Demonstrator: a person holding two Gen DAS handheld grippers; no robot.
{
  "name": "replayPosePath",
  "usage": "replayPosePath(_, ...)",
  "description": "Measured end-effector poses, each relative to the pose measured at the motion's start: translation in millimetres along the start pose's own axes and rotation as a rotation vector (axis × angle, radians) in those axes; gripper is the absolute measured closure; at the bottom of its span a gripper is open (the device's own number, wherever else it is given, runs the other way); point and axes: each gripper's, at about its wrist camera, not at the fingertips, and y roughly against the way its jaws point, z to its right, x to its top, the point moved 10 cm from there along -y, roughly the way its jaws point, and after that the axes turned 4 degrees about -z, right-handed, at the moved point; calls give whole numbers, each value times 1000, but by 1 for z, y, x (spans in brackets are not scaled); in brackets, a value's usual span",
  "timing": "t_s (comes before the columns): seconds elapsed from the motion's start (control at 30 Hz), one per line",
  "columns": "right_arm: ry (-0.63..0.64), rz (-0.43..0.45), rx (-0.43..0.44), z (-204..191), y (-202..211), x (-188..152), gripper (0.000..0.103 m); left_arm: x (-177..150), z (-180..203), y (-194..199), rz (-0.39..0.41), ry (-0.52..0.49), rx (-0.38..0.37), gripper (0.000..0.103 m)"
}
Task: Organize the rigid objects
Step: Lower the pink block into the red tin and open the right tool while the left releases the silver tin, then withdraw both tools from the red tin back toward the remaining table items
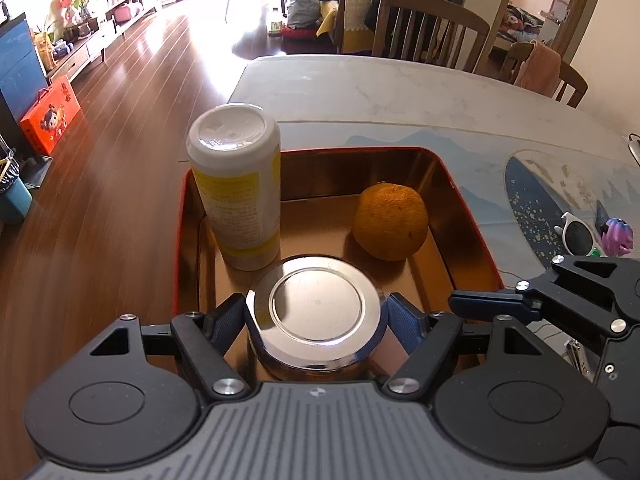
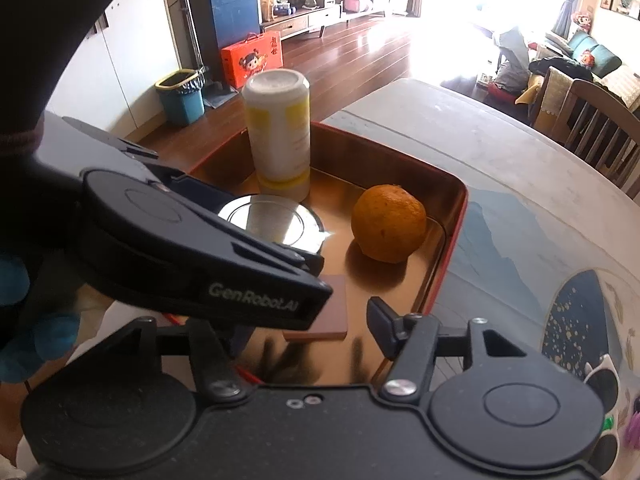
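Now the left gripper [image 1: 316,316] clamps the shiny-lidded jar [image 1: 316,312] inside the tin tray [image 1: 460,200]; set it flat before letting go, clear of the bottle [image 1: 236,188] and orange [image 1: 390,222]; the right gripper [image 2: 316,320] stands parted, pressing nothing.

A home living-dining room — wooden floor [image 1: 132,92], sofa [image 2: 592,54], dining chairs [image 1: 428,28], TV cabinet [image 2: 316,16].

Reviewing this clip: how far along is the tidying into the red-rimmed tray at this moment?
Done: the white-and-yellow can stands upright in the tray, with the orange and a flat brown block lying there too. In hand: the left gripper is clamped on the silver-lidded jar, low inside the tray. The right gripper is open beside the block. Left: white sunglasses and a purple toy still sit on the table.
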Motion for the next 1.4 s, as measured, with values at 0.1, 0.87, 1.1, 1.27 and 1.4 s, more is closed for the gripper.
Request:
replayPosePath(0.1,-14,14,6,1,7,-2,40,-1,0,9,21,-8,1,26)
replayPosePath(0.87,-121,144,7,26,93,-27,23,2,38,79,162,-68,-40,21)
replayPosePath(1.1,-167,185,-2,48,120,-42,17,-4,59,94,184,-75,-53,21)
replayPosePath(1.27,-179,223,-10,62,139,-55,9,-8,75,104,211,-79,-62,20)
replayPosePath(1.4,-189,248,-22,74,156,-69,3,-10,87,113,236,-84,-64,18)
